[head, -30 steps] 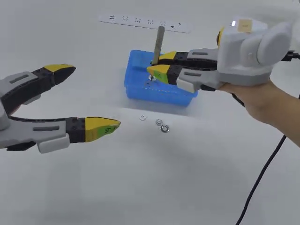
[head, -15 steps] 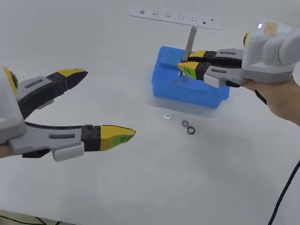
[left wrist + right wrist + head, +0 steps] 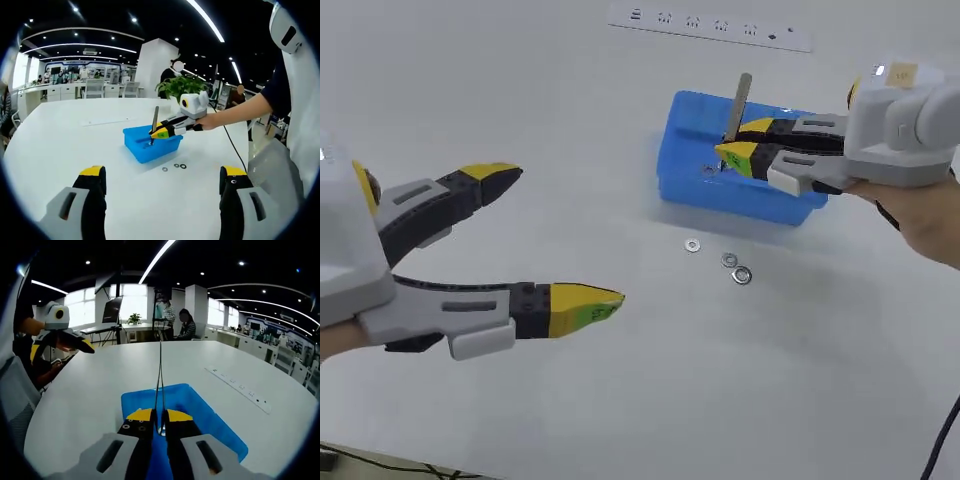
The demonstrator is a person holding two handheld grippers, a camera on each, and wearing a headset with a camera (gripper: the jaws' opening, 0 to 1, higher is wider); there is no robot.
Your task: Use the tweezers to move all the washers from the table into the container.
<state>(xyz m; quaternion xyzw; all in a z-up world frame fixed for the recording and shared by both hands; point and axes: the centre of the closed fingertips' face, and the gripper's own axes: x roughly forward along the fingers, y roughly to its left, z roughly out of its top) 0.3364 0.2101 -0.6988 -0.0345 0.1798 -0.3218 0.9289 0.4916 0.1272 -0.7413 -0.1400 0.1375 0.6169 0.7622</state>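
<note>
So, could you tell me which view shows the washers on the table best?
The head view: the three washers lie clear on the table before the container. The left gripper view shows them as tiny rings. The right gripper view faces the container and tweezers instead.

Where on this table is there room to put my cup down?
The wide stretch in front of the washers, right of the left tongs, is bare. So is the far left, beside the power strip. It is crowded around the blue box, where the right tongs hold tweezers.
</note>
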